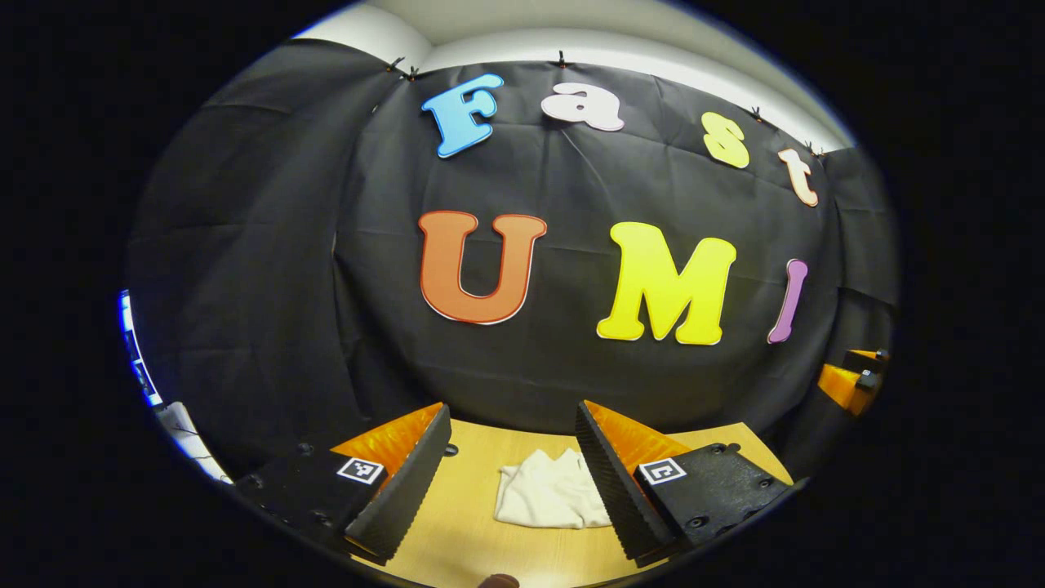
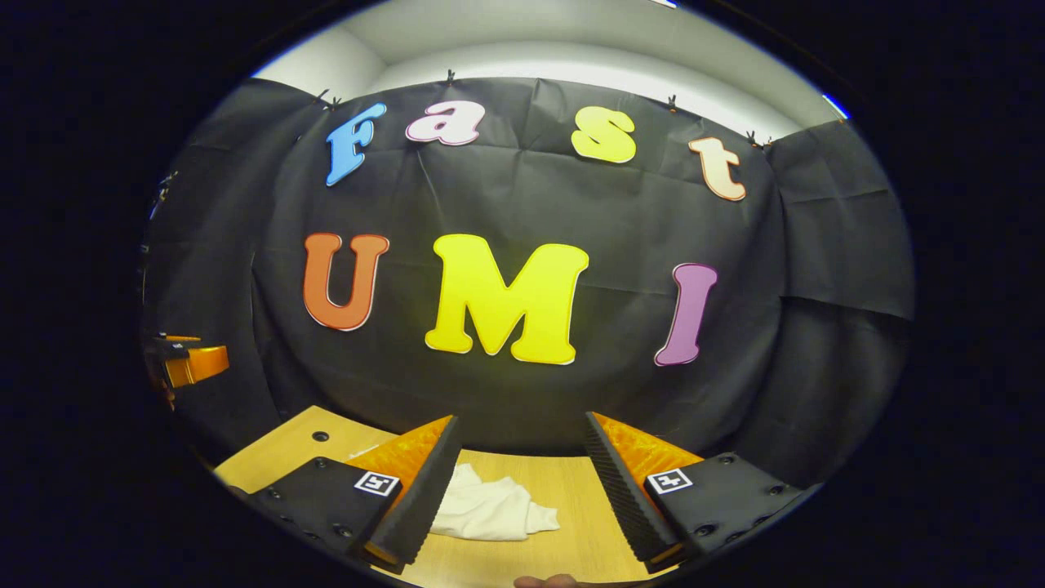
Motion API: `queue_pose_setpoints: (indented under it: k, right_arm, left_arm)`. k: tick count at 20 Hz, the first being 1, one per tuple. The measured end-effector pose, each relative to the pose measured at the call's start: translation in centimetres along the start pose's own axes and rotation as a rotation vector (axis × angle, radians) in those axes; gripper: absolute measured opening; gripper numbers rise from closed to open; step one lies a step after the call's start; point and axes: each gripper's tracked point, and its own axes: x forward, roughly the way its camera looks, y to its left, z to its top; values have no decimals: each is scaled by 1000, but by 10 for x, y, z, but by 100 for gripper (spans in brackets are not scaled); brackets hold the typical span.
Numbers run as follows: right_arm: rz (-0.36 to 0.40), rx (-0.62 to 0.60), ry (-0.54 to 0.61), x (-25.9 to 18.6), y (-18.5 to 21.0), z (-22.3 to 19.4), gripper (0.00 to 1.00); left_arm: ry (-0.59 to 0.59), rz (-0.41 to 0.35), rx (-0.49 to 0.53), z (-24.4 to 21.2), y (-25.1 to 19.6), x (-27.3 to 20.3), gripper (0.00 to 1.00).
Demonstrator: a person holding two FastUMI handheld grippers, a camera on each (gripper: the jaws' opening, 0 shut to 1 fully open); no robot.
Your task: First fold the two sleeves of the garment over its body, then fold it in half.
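One white garment [image 1: 549, 490] lies on one wooden table [image 1: 482, 539], before two grippers.

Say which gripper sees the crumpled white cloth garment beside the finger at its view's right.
The left gripper; in the right gripper view the white garment hugs the opposite finger.

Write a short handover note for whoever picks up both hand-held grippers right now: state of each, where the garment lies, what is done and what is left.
Left hand-held gripper: open, holding nothing, held above the wooden table.
Right hand-held gripper: open, holding nothing, also above the table.
White garment: lies bunched on the table, ahead of both grippers; in the right gripper view it sits toward that gripper's left finger, partly behind it.
Done: nothing that can be told; the garment looks crumpled, and no neat sleeve fold is visible.
Left: probably spread it flat, fold both sleeves over the body, then fold it in half.
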Motion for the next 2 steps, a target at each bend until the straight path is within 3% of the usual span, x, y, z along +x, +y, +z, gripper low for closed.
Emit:
queue_pose_setpoints:
  k: [2]
  right_arm:
    - [33,7,9,-11,12,-9,94]
  left_arm:
    - [18,-15,-33,-9,-10,-15,97]
